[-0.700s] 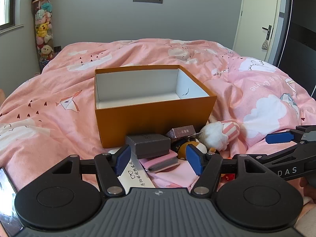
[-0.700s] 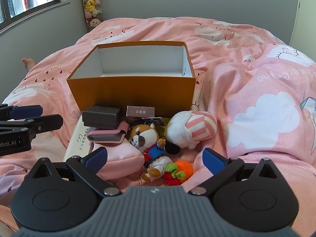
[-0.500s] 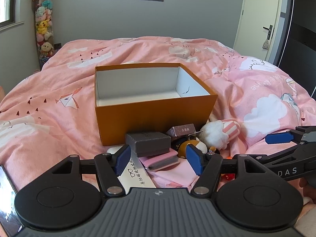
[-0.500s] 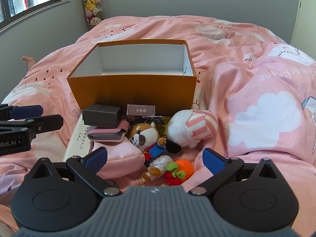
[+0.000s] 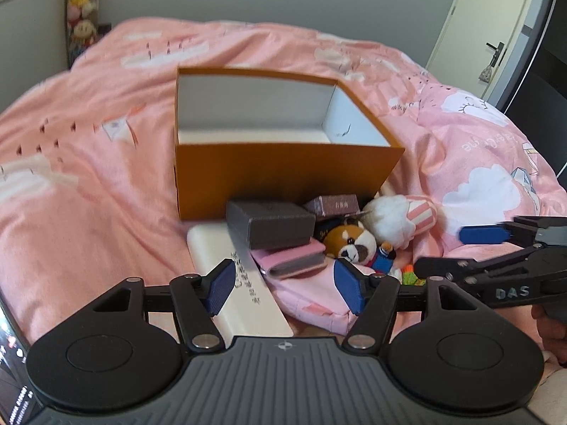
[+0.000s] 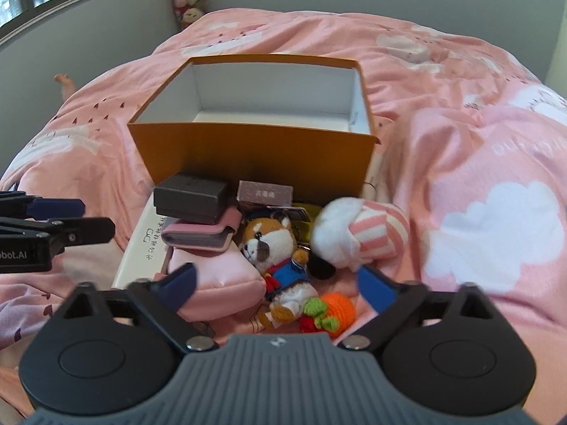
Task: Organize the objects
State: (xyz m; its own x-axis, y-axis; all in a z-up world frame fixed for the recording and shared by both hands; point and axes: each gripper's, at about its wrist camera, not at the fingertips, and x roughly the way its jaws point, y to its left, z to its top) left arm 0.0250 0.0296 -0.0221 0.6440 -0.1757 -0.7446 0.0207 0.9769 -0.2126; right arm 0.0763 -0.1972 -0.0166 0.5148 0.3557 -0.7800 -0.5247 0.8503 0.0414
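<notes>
An empty orange box with a white inside stands on the pink bed. A pile lies in front of it: a dark grey box on a pink wallet, a long white case, a small brown box, a fox plush, a white and pink striped plush, a pink pouch and an orange knitted toy. My left gripper hangs open above the wallet. My right gripper hangs open over the fox plush.
The bed's pink quilt spreads all around the box. A column of plush toys stands by the far wall, and a door is at the right. A bare foot shows at the bed's left edge.
Both grippers have moved closer to the pile and tipped downward, so the box and toys look larger. Their jaws stay open and nothing was taken hold of.
</notes>
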